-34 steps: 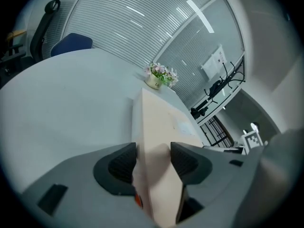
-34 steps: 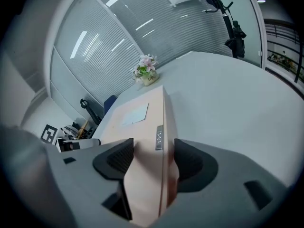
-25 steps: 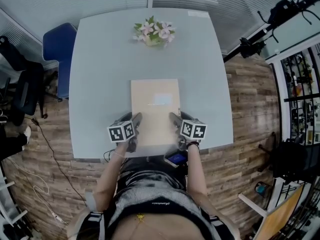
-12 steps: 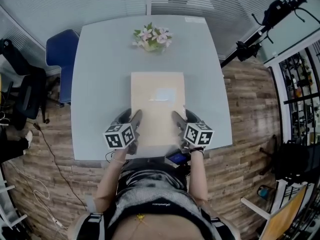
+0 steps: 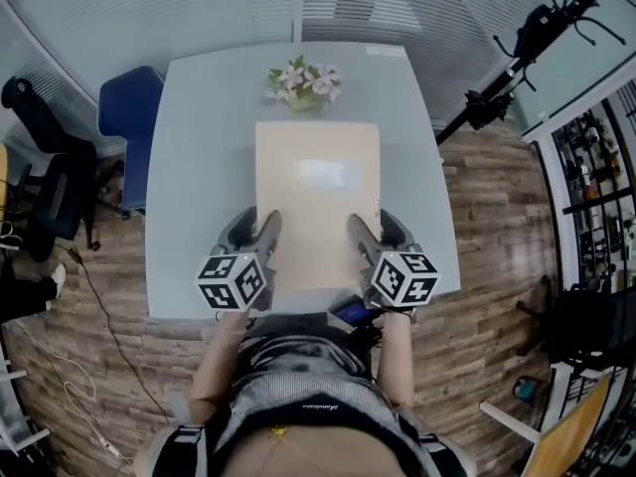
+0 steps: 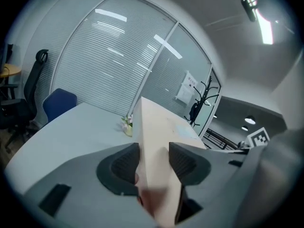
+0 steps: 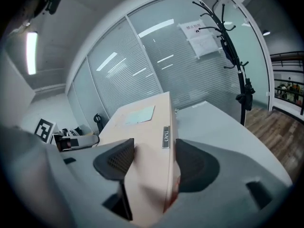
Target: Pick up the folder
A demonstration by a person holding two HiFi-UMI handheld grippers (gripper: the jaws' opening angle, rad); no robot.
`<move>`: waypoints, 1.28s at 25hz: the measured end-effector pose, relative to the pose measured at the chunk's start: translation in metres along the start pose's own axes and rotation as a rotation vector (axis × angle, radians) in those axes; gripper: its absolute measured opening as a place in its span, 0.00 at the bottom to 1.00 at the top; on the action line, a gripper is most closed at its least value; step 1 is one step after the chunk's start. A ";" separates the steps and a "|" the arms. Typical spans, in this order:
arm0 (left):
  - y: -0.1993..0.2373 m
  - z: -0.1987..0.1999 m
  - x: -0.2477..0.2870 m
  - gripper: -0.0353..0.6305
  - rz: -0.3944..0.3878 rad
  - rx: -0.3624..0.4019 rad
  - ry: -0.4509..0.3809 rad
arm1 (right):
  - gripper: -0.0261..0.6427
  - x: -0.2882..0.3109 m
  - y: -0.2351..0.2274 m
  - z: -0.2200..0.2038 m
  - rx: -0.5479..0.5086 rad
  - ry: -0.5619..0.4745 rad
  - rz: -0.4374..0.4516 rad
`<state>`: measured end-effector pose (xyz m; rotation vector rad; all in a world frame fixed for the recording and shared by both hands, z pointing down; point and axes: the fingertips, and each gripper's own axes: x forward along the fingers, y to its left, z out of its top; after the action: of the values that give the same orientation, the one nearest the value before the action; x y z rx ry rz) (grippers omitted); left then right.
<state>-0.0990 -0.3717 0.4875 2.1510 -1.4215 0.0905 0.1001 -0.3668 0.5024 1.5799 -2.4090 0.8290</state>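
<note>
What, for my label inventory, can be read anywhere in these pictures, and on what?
Nothing reads clearly.
Pale label on the folder cover: blurred.
Small tag on the folder's edge: print too small.
Posted sheets: too small.
Script across the person's shirt: too small.

We look down on a pale grey table (image 5: 199, 167) with rounded corners, set on a wood-plank floor (image 5: 497, 237) beside a glass wall hung with closed blinds (image 5: 149, 8). A blue chair (image 5: 124, 127) stands at the table's left side, with a black office chair (image 5: 50, 182) beyond it. A black coat stand (image 7: 237, 56) rises by the glass, where paper notices (image 7: 199, 37) are posted. A strip light (image 6: 263, 25) glows on the ceiling above us.
</note>
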 end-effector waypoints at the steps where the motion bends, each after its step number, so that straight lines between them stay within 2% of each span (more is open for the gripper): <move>1: -0.003 0.006 -0.004 0.34 -0.003 0.003 -0.017 | 0.42 -0.004 0.004 0.007 -0.012 -0.014 0.002; 8: -0.019 0.045 -0.031 0.34 -0.010 0.040 -0.129 | 0.42 -0.026 0.030 0.046 -0.083 -0.100 0.018; 13: -0.027 0.061 -0.044 0.34 -0.017 0.060 -0.175 | 0.42 -0.037 0.042 0.061 -0.104 -0.140 0.027; 22: -0.038 0.080 -0.060 0.34 -0.023 0.087 -0.232 | 0.42 -0.053 0.055 0.079 -0.132 -0.186 0.029; 32: -0.041 0.084 -0.069 0.34 -0.018 0.091 -0.255 | 0.42 -0.059 0.062 0.083 -0.156 -0.202 0.032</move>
<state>-0.1140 -0.3430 0.3759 2.3148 -1.5649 -0.1326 0.0853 -0.3439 0.3862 1.6399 -2.5698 0.4924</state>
